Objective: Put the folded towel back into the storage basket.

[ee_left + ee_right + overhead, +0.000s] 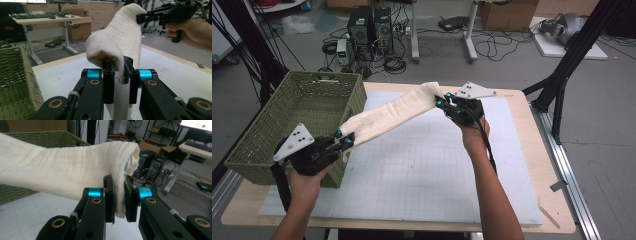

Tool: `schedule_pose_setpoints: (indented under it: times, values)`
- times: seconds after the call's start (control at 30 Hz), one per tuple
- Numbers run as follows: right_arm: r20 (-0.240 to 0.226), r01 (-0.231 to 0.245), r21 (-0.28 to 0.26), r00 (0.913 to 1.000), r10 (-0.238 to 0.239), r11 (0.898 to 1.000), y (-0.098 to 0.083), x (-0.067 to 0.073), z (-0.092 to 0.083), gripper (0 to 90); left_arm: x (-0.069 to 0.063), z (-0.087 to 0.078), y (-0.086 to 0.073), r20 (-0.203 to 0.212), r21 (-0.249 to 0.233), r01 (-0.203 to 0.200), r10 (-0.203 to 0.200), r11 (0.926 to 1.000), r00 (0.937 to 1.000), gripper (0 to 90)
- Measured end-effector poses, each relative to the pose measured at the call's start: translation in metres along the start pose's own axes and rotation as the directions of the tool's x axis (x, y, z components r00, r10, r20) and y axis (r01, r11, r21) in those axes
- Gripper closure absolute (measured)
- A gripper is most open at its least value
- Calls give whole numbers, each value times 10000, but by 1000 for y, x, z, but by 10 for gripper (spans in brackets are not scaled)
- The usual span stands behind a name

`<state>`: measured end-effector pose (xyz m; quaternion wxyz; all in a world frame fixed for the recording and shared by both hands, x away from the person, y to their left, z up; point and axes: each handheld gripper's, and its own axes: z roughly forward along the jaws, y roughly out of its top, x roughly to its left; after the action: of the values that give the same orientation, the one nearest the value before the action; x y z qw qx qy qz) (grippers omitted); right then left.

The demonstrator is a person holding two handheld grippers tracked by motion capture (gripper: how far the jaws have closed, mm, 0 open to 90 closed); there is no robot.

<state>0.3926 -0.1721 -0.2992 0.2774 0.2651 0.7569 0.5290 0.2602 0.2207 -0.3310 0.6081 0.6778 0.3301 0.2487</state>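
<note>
Where each tool (pixel 343 138) (pixel 443 104) pinches it, cloth (pixel 392 114) ends hidden between jaws

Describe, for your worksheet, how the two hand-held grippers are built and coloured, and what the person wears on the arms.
Both the left gripper and the right gripper have black bodies, paired black jaws, turquoise collars at the jaw bases and brass-coloured pivot rings. Each carries a grey three-cornered plate dotted with dark marks, and a black cable trails from each. The forearms are bare, with no sleeves or gloves visible.
</note>
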Motion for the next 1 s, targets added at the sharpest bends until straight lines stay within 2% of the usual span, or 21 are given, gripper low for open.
schedule_pose_setpoints:
  times: [0.23, 0.6, 0.83, 1.0]
  values:
    - [-250, 321, -81, 9992, -323, 9995, 28, 6, 30, 818, 10, -15, 2, -481, -121, 12, -18, 9999, 9988, 808]
    - [-426, 236, -204, 9988, -245, 9995, 57, 18, 78, 818, 19, -30, 5, -941, -279, -35, 9, 9996, 9956, 807]
    - [-549, 354, -276, 9978, -369, 9990, 75, 31, 107, 818, 27, -41, 3, -1363, -271, -30, -8, 9996, 9907, 807]
    - [-677, 308, -340, 9972, -330, 9989, 87, 42, 125, 818, 34, -50, 2, -1582, -366, 159, -215, 9992, 9872, 807]
